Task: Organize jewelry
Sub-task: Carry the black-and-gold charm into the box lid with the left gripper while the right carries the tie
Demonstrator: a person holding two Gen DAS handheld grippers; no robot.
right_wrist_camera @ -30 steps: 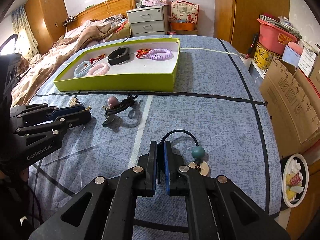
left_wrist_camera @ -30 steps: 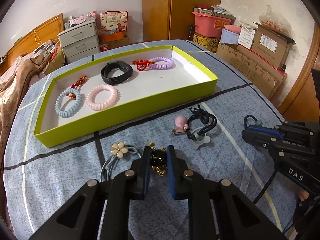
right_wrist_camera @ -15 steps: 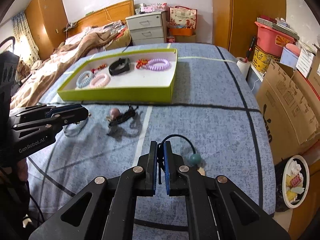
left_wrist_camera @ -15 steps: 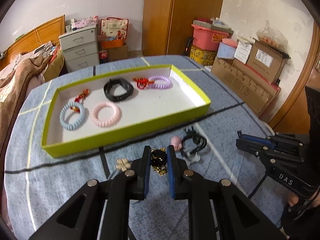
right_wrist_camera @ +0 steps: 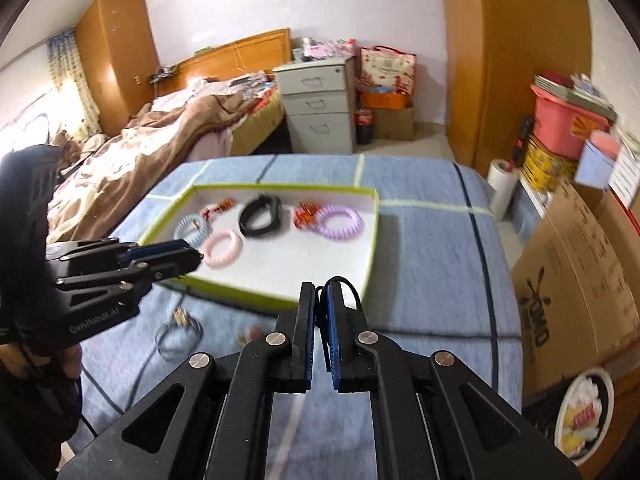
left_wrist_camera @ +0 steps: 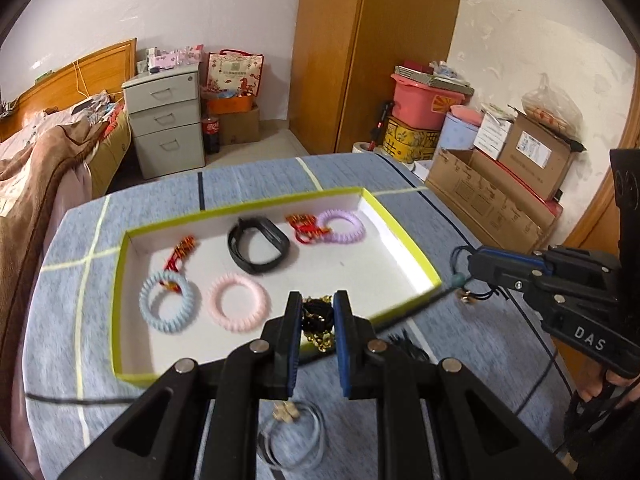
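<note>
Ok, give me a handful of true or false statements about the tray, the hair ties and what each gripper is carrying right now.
1. The left gripper is shut on a black and gold piece. True.
2. The right gripper is open and carries nothing. False: it is shut on a thin black hair tie with a teal bead hanging from it.
3. The yellow-green tray holds a black band. True.
4. The pink coil lies on the blue cloth outside the tray. False: it lies inside the tray, beside the light blue coil.
5. A grey hair tie with a flower charm lies on the cloth. True.
</note>
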